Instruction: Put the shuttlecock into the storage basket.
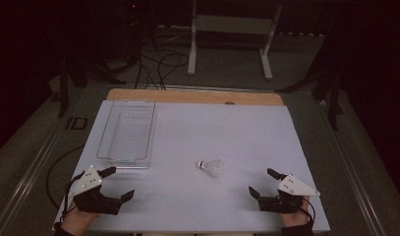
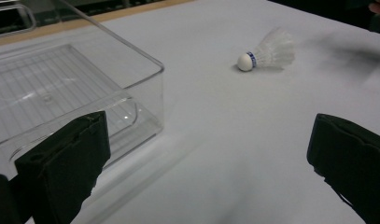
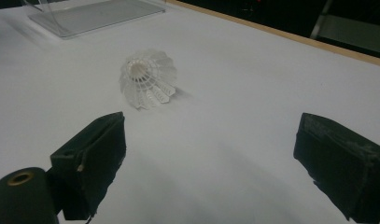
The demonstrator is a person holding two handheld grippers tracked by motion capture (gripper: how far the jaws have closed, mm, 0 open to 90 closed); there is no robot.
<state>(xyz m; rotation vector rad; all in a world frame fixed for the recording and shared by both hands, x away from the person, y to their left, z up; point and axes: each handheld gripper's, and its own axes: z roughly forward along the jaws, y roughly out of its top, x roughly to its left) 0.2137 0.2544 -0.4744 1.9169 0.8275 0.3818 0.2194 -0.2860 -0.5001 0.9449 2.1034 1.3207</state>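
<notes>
In the high view, a white shuttlecock (image 1: 210, 167) lies on its side on the white counter (image 1: 227, 132), a little below the middle of the frame, its cork pointing to frame left. A clear plastic bin (image 1: 127, 132) stands left of centre, well apart from the shuttlecock. The left claw (image 1: 120, 183) sits at the lower left and the right claw (image 1: 261, 183) at the lower right, each held by a hand at the bottom edge, both with jaws spread and nothing between them.

In the left gripper view, the shuttlecock (image 2: 267, 53) lies in the upper right, cork toward frame left, with a blue band behind the cork. The bin (image 2: 85, 88) takes up the upper left, its corner just beyond the left jaw. The jaws stand wide apart over bare counter (image 2: 225, 140).

In the right gripper view, the shuttlecock (image 3: 148, 78) lies above the left jaw, its open skirt facing the camera. The bin (image 3: 94, 14) sits at the top left. The jaws are spread, empty.
</notes>
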